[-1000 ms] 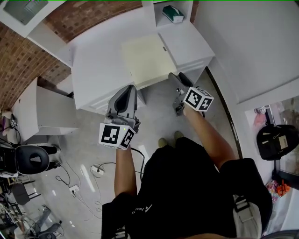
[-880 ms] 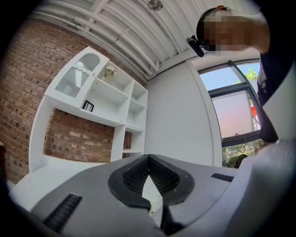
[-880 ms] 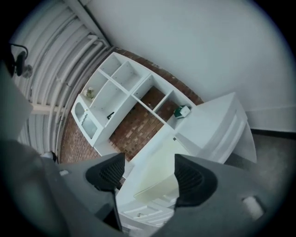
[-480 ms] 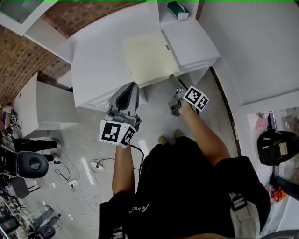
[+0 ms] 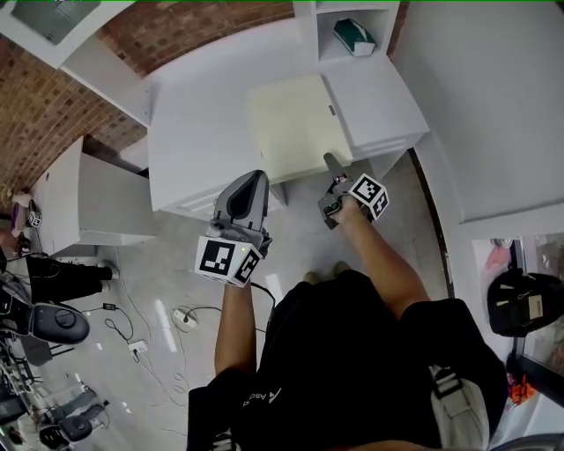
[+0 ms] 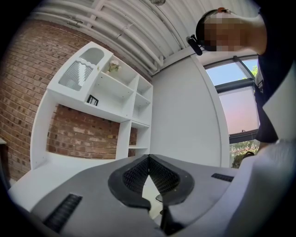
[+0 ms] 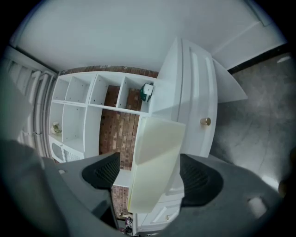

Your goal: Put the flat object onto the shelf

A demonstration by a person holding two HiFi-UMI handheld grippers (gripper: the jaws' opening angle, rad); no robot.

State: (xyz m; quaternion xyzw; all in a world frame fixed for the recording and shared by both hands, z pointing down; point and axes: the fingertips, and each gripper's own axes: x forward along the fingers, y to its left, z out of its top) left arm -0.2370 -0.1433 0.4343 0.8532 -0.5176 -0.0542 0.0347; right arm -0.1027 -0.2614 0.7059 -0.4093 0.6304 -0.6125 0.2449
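Note:
A pale yellow flat board lies on the white counter, its front edge reaching the counter's front. My right gripper is at that front edge. In the right gripper view the board stands between the wide jaws of the right gripper; they have just been opening, and a gap shows beside the left pad. My left gripper hovers at the counter's front, left of the board; its jaws are shut on nothing. The white shelf unit rises behind the counter.
A green box sits in a shelf cubby and shows again as the green box. The cabinet under the counter has a brass knob. A lower white cabinet stands left. Cables and a black chair are on the floor.
My right gripper has rolled and sunk lower at the board's front edge. The left gripper has crept a little toward the counter. The board lies where it was.

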